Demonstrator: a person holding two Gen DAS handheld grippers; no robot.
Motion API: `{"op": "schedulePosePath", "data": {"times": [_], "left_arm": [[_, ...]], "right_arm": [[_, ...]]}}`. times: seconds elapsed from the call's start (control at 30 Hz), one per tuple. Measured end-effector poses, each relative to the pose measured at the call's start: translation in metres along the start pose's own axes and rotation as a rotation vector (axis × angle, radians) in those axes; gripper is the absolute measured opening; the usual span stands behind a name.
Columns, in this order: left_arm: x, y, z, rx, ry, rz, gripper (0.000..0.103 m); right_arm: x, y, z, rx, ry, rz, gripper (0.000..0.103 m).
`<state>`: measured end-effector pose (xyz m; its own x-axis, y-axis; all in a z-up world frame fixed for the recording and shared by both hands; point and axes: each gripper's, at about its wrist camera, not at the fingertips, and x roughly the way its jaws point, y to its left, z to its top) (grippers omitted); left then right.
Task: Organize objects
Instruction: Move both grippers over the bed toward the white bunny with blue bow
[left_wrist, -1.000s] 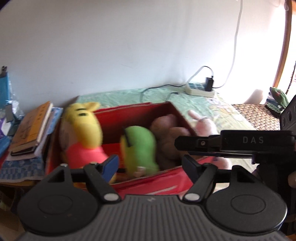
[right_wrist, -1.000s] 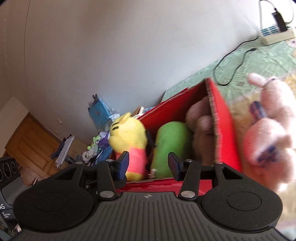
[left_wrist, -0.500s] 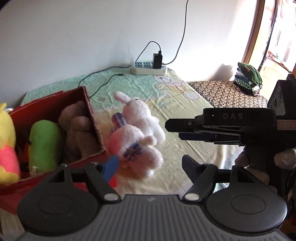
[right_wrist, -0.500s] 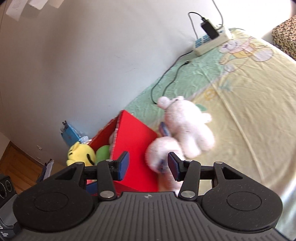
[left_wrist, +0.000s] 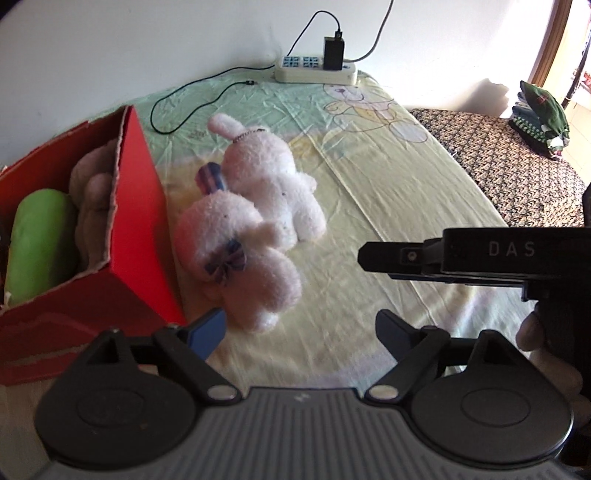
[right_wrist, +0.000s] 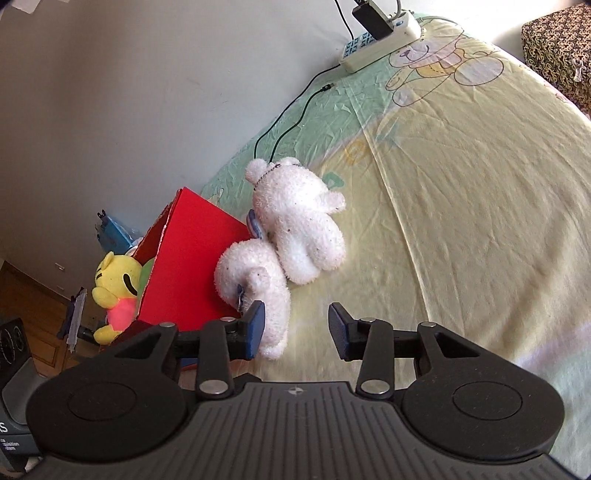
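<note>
Pink-white, the 2 fluffy plush rabbits (left_wrist: 255, 221) lie joined on the yellow-green bedsheet (left_wrist: 388, 192), just beside the red cardboard box (left_wrist: 144, 221), long axis running from the wall toward the cameras. The box holds a green plush (left_wrist: 40, 236) and a brown plush (left_wrist: 92, 199). The left gripper (left_wrist: 301, 326) is opening, the right gripper (right_wrist: 297, 326) closing; nothing sits between either.

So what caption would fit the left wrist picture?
Opening, empty left gripper above two fluffy white plush bunnies lying on the yellow bedsheet beside a red cardboard box of toys.
</note>
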<state>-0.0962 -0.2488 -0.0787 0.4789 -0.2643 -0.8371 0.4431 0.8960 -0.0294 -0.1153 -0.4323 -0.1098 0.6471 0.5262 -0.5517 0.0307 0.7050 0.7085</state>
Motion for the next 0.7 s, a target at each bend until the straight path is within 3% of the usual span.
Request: {"op": "schedulePosePath", "data": {"times": [0.27,0.7], "left_arm": [[0.017,0.0,0.002,-0.032,0.047,0.076,0.089],[0.033,0.011,0.002,-0.022,0.079,0.039,0.089]], "right_arm": [[0.008,-0.012,0.004,0.034,0.057,0.032,0.039],[0.027,0.002,0.012,0.041,0.078,0.052,0.039]]}}
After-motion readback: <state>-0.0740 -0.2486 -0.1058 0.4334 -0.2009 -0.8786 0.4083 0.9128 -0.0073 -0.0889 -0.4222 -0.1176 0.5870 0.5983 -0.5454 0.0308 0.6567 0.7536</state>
